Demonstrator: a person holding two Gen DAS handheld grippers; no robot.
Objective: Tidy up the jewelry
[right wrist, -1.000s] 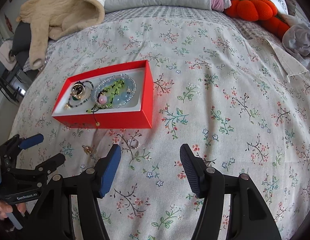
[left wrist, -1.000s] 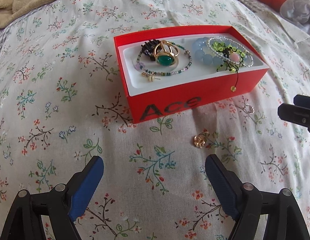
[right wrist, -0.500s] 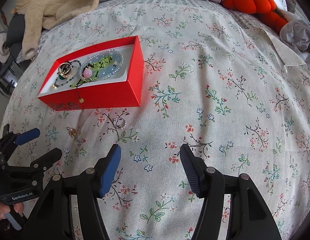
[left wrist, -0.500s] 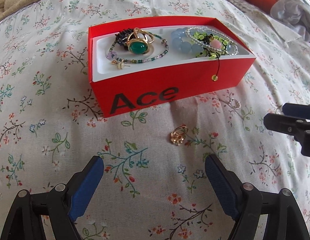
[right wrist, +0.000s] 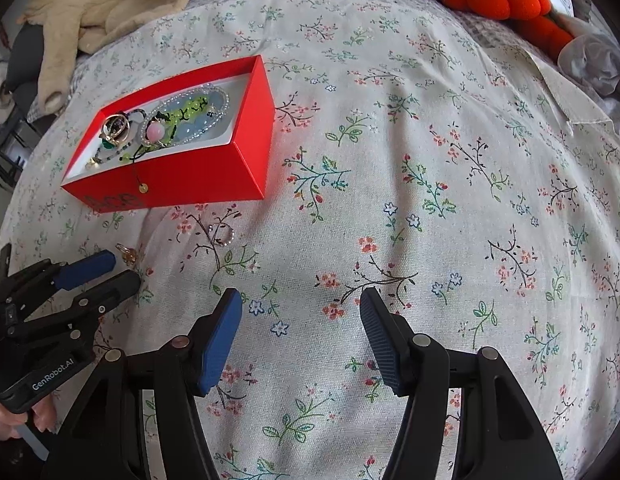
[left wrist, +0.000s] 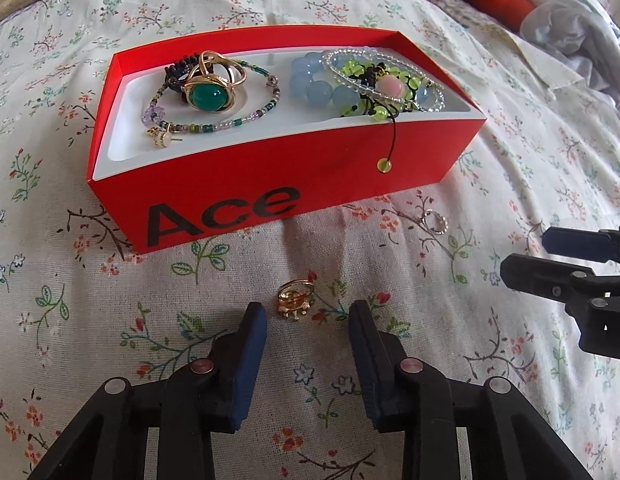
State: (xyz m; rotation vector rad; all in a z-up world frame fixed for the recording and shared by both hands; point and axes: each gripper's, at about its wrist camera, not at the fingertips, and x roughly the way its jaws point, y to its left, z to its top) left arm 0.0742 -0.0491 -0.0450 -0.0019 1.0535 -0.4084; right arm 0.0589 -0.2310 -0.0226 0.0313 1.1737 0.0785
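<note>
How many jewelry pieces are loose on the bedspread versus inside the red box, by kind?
Rings on the bedspread: 2, gold ring and silver ring
Rings in the red box: 1, green-stone ring
Bracelets in box: at least 3, tangled
Earrings in box: 1, pearl stud
Total: at least 7

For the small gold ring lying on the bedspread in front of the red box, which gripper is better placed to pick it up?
Left. The left gripper points at the gold ring, just ahead of its closing jaws, not yet between them. The right gripper hangs open over bare bedspread, farther from it.
</note>
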